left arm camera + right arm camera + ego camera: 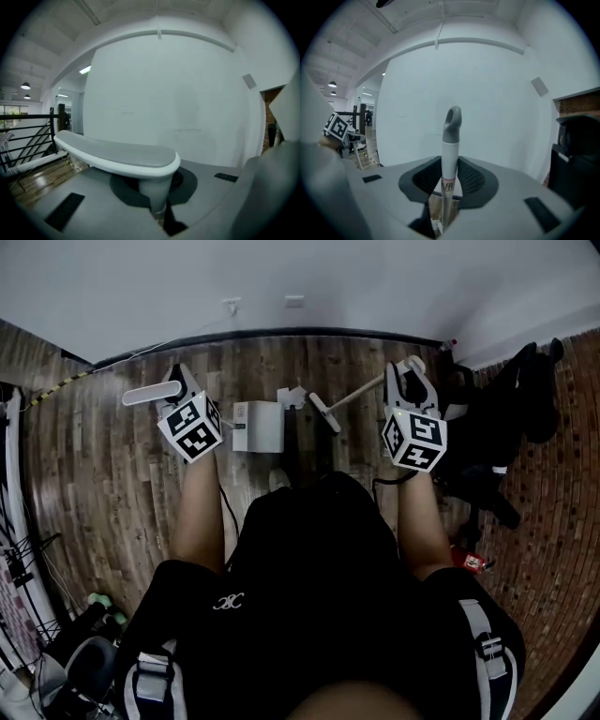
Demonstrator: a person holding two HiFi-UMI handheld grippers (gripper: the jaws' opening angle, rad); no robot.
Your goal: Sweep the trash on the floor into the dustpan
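Observation:
My left gripper (pixel 178 382) is shut on the white-and-grey dustpan handle (pixel 150 395), which lies crosswise in the jaws in the left gripper view (pixel 117 157). The white dustpan (pixel 258 426) stands on the wooden floor ahead of me. My right gripper (pixel 411 371) is shut on the broom stick (pixel 361 390); its grey-tipped end (pixel 451 133) rises past the jaws. The stick slants down left to the broom head (pixel 323 413), right of the dustpan. Small pale trash pieces (pixel 292 396) lie between them.
A white wall with a dark baseboard (pixel 281 334) closes the far side. Black bags and gear (pixel 520 409) crowd the right, on brick-patterned flooring. A yellow cable (pixel 56 387) and other clutter (pixel 28 549) run along the left. A red item (pixel 473 562) lies at my right.

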